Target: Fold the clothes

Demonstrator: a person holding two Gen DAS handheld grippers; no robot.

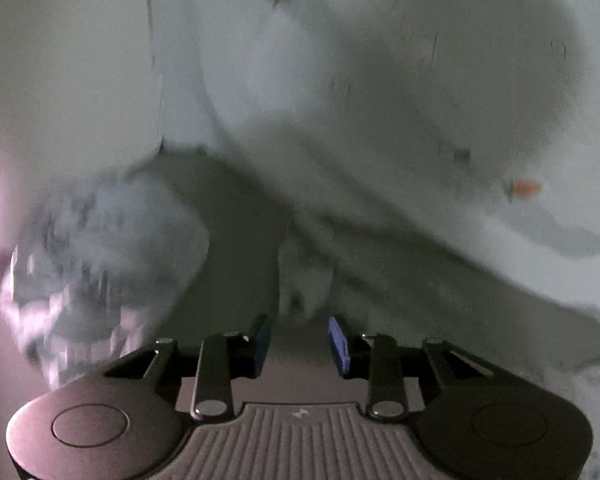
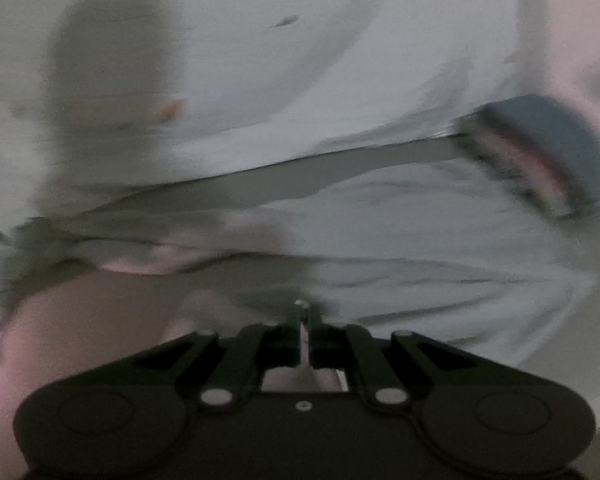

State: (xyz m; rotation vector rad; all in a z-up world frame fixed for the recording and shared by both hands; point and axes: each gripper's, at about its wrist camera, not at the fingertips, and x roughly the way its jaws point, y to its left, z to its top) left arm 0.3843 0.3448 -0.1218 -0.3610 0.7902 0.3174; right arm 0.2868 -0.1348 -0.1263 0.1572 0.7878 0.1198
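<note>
A: Judging the next move, which relation is to be weighed first?

B: How the garment (image 2: 440, 240) lies from each hand-held gripper. In the right wrist view a pale cloth is spread ahead and to the right of the right hand-held gripper (image 2: 305, 312), and its long folds are seen running left to right across the view.

A: Is anything held there?

B: The jaws of the right one are seen pressed together, with a thin pale strip pinched between the pads. It is judged to be an edge of the garment, though the blur leaves that unsure.

A: And the left hand-held gripper (image 1: 300, 344)?

B: Its jaws are parted part-way, and no cloth is seen between the pads. Cloth lies just beyond the tips, in shadow, and a pale sweep of it is carried up and to the far right.

A: So which hand is nearer the work?

B: The right one, since contact appears to be had there already. The left is close, but apart from the cloth.

A: What else is seen?

B: A patterned cloth heap (image 1: 92, 264) at the near left in the left wrist view, and a folded blue piece (image 2: 556, 148) at the far right in the right wrist view. The pale desk (image 1: 60, 60) is seen behind. Both views are heavily smeared.
</note>
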